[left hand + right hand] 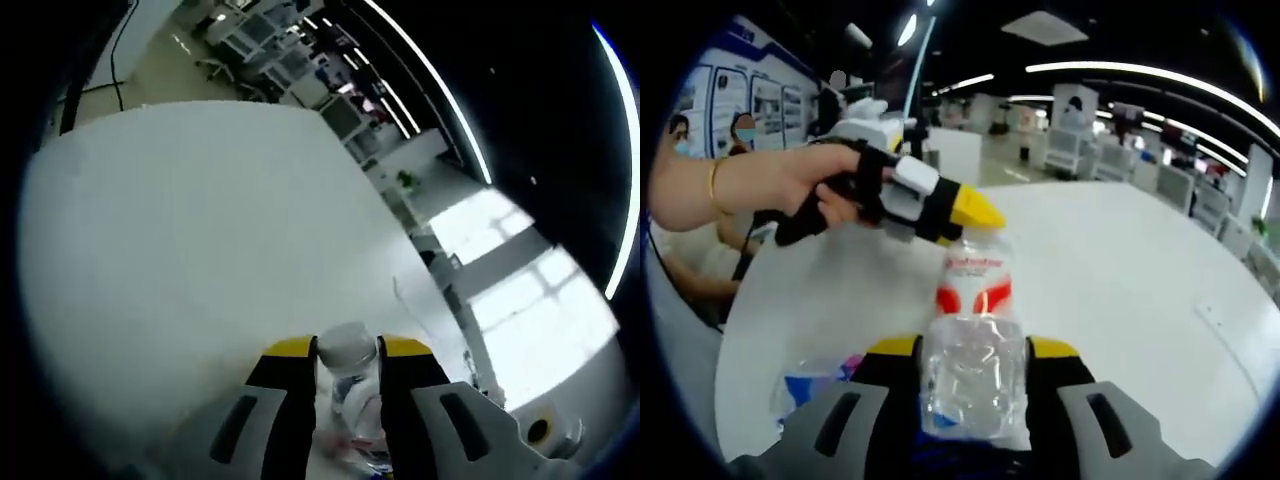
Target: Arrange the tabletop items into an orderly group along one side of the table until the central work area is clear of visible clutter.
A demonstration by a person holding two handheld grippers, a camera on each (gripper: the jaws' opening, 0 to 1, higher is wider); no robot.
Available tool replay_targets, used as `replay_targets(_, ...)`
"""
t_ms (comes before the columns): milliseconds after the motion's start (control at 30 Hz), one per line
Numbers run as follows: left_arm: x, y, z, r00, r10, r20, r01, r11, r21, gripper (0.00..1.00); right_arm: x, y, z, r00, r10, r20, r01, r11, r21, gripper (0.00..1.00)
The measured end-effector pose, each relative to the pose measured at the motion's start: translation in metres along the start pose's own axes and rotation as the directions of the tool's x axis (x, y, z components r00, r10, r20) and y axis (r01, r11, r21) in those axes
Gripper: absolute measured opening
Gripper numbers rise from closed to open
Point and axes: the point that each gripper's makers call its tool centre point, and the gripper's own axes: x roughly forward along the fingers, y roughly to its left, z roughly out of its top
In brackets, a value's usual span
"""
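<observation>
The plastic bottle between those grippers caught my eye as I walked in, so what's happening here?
A person is holding a clear plastic bottle with a red-and-white label using both handheld grippers at once. The right gripper is shut on the bottle's body, while the left gripper, held in the person's hand, is shut on its white-capped top. The bottle is held above a round white table. Another clear, blue-labelled plastic item lies low beside the right gripper, but it is too blurred to identify.

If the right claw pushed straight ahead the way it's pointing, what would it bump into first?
The right claw already grips a clear bottle. Just beyond, the left claw holds the same bottle's top, so it would probably meet that first, though depth is hard to judge.
</observation>
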Motion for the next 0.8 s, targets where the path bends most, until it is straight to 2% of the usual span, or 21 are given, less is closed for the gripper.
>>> replay_targets(33,-0.002,-0.005,0.003,1.0,0.001,0.002,-0.001,0.999,0.051,0.21,-0.001,0.0,0.001,1.0,-0.008,0.0,0.008,1.0,0.004,0.37)
replay_targets(133,-0.004,-0.02,0.008,1.0,-0.005,0.009,0.004,0.99,0.139,0.21,-0.002,-0.001,0.002,1.0,-0.026,-0.004,0.026,1.0,0.01,0.37)
replay_targets(267,-0.01,-0.042,0.01,1.0,-0.006,0.012,0.002,0.958,0.286,0.21,-0.004,-0.003,0.002,0.998,-0.056,-0.009,0.056,0.998,0.03,0.37)
replay_targets(400,-0.013,-0.055,0.01,1.0,-0.009,0.014,0.003,0.937,0.348,0.21,-0.007,-0.002,0.001,0.998,-0.064,-0.015,0.065,0.995,0.07,0.37)
replay_targets(433,-0.014,-0.059,0.011,1.0,-0.008,0.019,0.0,0.921,0.39,0.21,-0.007,-0.002,0.001,0.998,-0.066,-0.015,0.067,0.995,0.076,0.37)
replay_targets(533,-0.016,-0.068,0.011,1.0,0.002,0.025,-0.013,0.902,0.432,0.21,-0.007,-0.002,0.001,0.996,-0.083,-0.015,0.084,0.992,0.094,0.37)
replay_targets(633,-0.02,-0.078,0.01,1.0,-0.003,0.024,-0.01,0.858,0.513,0.21,-0.007,-0.001,0.001,0.996,-0.091,-0.027,0.093,0.989,0.114,0.37)
replay_targets(667,-0.02,-0.082,0.009,1.0,-0.009,0.023,-0.005,0.849,0.528,0.21,-0.007,-0.001,0.0,0.995,-0.095,-0.029,0.098,0.988,0.119,0.37)
replay_targets(700,-0.021,-0.087,0.008,1.0,-0.023,0.02,0.008,0.829,0.559,0.21,-0.007,-0.001,0.0,0.994,-0.102,-0.031,0.105,0.986,0.126,0.37)
replay_targets(767,-0.023,-0.093,0.006,0.999,-0.04,0.016,0.022,0.803,0.595,0.21,-0.007,-0.001,-0.001,0.993,-0.114,-0.035,0.118,0.983,0.142,0.37)
replay_targets(800,-0.024,-0.1,0.005,0.998,-0.064,0.011,0.043,0.778,0.627,0.21,-0.007,-0.001,-0.001,0.993,-0.117,-0.035,0.121,0.981,0.149,0.38)
